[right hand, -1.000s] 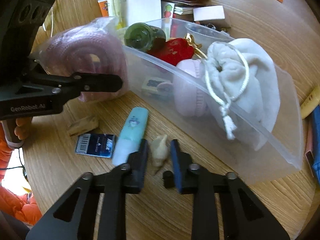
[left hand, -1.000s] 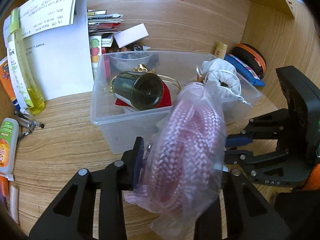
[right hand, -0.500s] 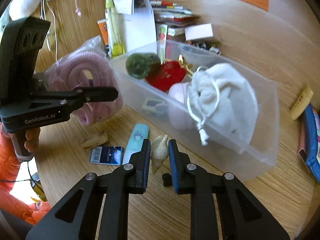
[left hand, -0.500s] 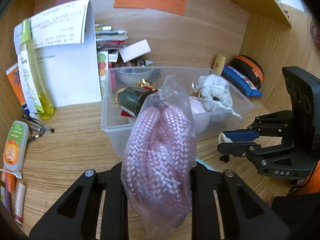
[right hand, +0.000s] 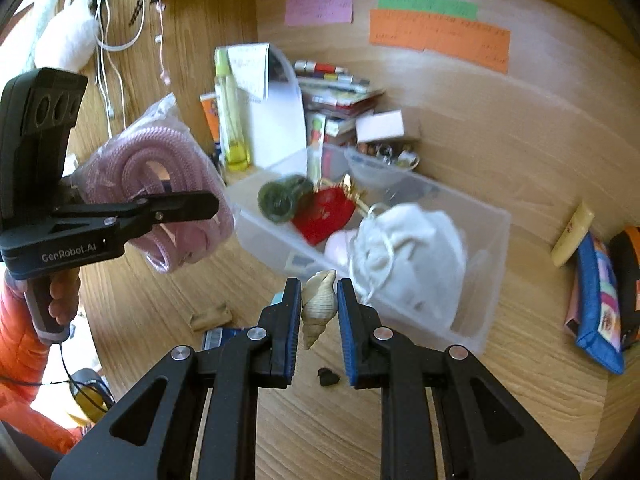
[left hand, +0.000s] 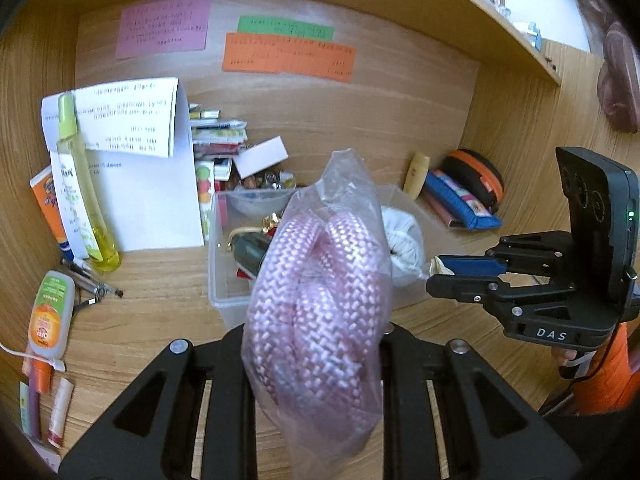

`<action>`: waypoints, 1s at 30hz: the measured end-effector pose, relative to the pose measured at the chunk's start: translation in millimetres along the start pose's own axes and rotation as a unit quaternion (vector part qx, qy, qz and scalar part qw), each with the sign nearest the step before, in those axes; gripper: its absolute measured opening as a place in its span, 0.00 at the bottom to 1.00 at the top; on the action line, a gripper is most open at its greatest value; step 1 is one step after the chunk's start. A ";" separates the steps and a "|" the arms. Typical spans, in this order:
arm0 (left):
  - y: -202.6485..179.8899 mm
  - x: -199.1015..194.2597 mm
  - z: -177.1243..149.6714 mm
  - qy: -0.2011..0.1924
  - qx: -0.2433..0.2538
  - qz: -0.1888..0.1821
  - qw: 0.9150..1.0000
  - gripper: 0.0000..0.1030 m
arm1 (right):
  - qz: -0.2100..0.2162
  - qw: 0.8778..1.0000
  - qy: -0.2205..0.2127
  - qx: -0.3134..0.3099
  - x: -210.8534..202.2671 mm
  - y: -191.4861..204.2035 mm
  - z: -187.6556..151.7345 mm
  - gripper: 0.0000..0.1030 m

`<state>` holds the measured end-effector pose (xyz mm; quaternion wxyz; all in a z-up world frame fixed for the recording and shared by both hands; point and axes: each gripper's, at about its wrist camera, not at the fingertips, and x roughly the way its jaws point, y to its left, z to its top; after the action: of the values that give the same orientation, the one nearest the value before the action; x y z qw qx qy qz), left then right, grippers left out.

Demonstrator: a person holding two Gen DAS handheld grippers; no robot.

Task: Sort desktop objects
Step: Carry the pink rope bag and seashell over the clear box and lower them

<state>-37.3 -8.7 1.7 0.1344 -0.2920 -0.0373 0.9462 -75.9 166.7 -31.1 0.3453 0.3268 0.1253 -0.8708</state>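
Slippage is the nearest risk: the right gripper (right hand: 319, 312) pinches a small cream spiral seashell (right hand: 317, 304) at lower centre of its view, only its blue pads touching the smooth, tapering sides, so a jolt could squirt it out onto the wooden worktop (right hand: 500, 420). The left gripper (left hand: 316, 344) is pressed in on a coil of pink braided rope in a clear plastic bag (left hand: 320, 304), which fills the centre of the left view; the slack film could slide between the pads, and the bag's bulk hides much of what lies beyond it. Below the shell lie a small dark crumb (right hand: 328, 376) and, at lower left, a dark blue barcoded card (right hand: 222, 336) and a tan scrap (right hand: 211, 316). Farther up, the clear plastic bin (right hand: 492, 280) is already crowded with a white drawstring pouch (right hand: 412, 256), a red heart-shaped item (right hand: 328, 216) and a dark green bottle (right hand: 280, 198), leaving little room; the bulky rope might snag its rim or tip things out. Behind stand a yellow-green bottle (left hand: 80, 184) and folded white paper (left hand: 152, 184).
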 end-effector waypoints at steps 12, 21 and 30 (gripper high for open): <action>-2.1 3.6 36.5 -0.015 -0.004 -0.015 1.000 0.19 | -0.015 0.999 -0.045 0.018 -14.7 -21.9 31.9 0.16; 9.1 30.7 57.5 0.005 -0.023 -0.021 1.000 0.19 | -0.005 0.998 -0.050 0.031 7.7 -33.7 54.4 0.16; 23.7 76.2 70.4 0.040 -0.059 -0.052 0.996 0.19 | 0.001 0.998 -0.029 0.051 43.6 -43.8 65.2 0.16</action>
<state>-142.9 -9.8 15.0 0.1670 -0.3351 -0.1027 0.9215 -161.2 147.1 -10.8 0.3326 0.3193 0.0699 -0.8846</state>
